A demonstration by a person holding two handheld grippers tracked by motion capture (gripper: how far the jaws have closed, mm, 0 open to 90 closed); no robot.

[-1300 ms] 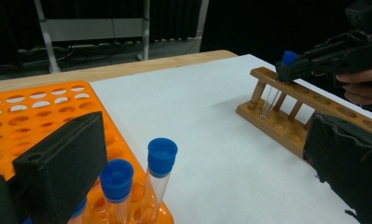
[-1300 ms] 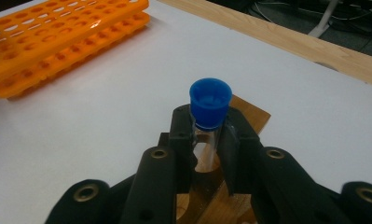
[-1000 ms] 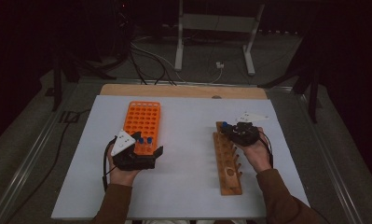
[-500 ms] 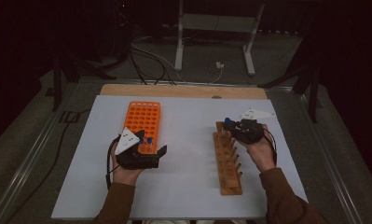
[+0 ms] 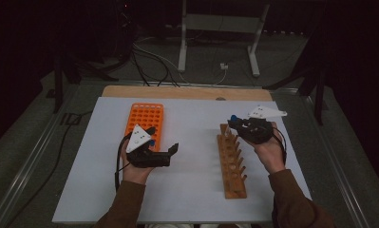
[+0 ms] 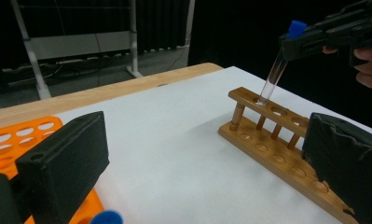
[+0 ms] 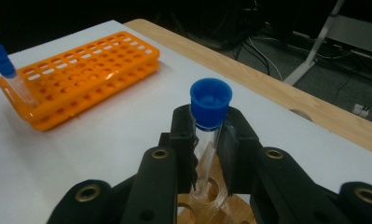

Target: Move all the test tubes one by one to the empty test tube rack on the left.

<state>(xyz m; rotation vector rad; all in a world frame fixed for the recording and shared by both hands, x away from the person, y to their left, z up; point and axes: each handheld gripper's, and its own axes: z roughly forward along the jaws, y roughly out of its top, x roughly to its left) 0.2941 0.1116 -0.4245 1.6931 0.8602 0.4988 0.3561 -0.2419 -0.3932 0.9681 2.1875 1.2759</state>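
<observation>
On the white worktop, the left gripper sits near the person at about 7 o'clock, its jaws standing wide apart with nothing between them. Just beyond it, at 10 o'clock, lies the orange rack — a blue-capped tube rests at its near end. At 4 o'clock the wooden rack runs away from the person. Over its far end, the right gripper is clamped on a clear test tube just under its blue cap — the tube's foot stands in the end hole.
</observation>
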